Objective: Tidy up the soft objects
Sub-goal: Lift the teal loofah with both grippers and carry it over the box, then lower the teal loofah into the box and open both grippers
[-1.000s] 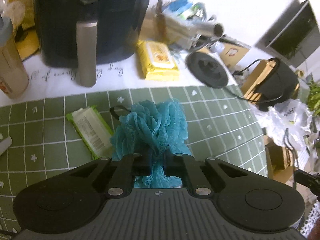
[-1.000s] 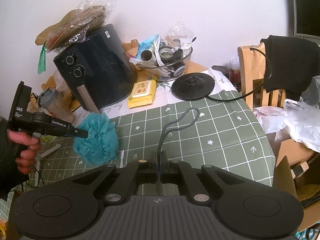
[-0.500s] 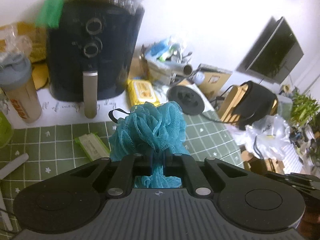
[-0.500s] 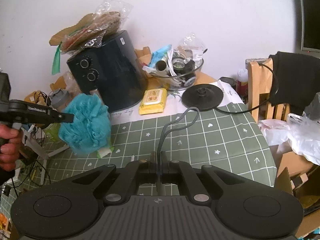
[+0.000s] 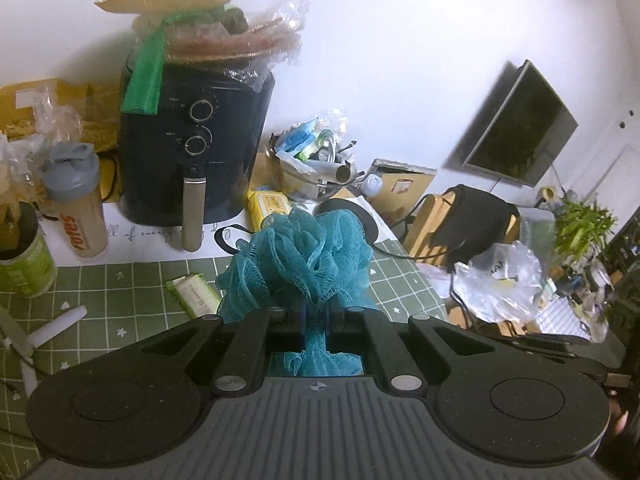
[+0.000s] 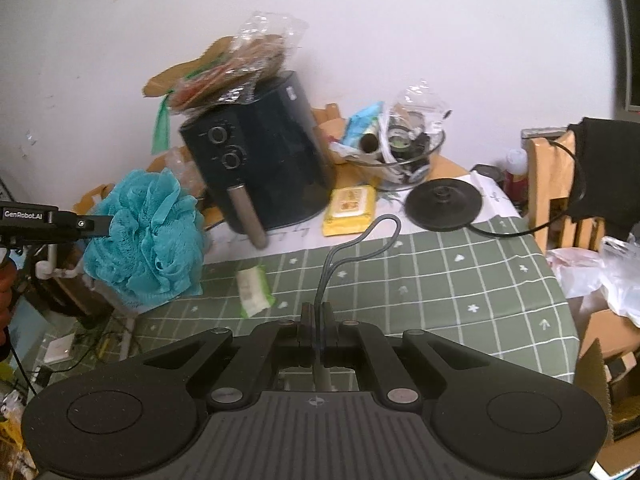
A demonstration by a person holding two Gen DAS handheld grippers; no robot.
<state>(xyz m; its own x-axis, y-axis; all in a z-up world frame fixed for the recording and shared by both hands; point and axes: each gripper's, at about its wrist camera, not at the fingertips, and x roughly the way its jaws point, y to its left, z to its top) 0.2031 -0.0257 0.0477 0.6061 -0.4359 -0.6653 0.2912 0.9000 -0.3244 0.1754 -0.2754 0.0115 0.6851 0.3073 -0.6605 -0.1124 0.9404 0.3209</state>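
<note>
My left gripper point(image 5: 316, 314) is shut on a teal mesh bath pouf point(image 5: 304, 260) and holds it up in the air above the green checked tablecloth point(image 5: 120, 292). In the right wrist view the pouf point(image 6: 148, 240) hangs at the far left, off the table's left edge, with the left gripper point(image 6: 100, 226) clamped on it. My right gripper point(image 6: 316, 320) is shut on a grey looped cord point(image 6: 352, 248) that stands up from between its fingers, above the tablecloth point(image 6: 460, 280).
A black air fryer point(image 5: 192, 152) stands at the back with a bag on top. A yellow wipes pack point(image 5: 268, 204), a glass bowl of clutter point(image 6: 404, 152), a black kettle base point(image 6: 442, 202), a green-white packet point(image 6: 254, 288) and a shaker bottle point(image 5: 78, 200) lie around.
My left gripper has lifted the pouf up and away to the left of the table, tilting its view upward. My right gripper keeps its hold on the cord and has risen slightly.
</note>
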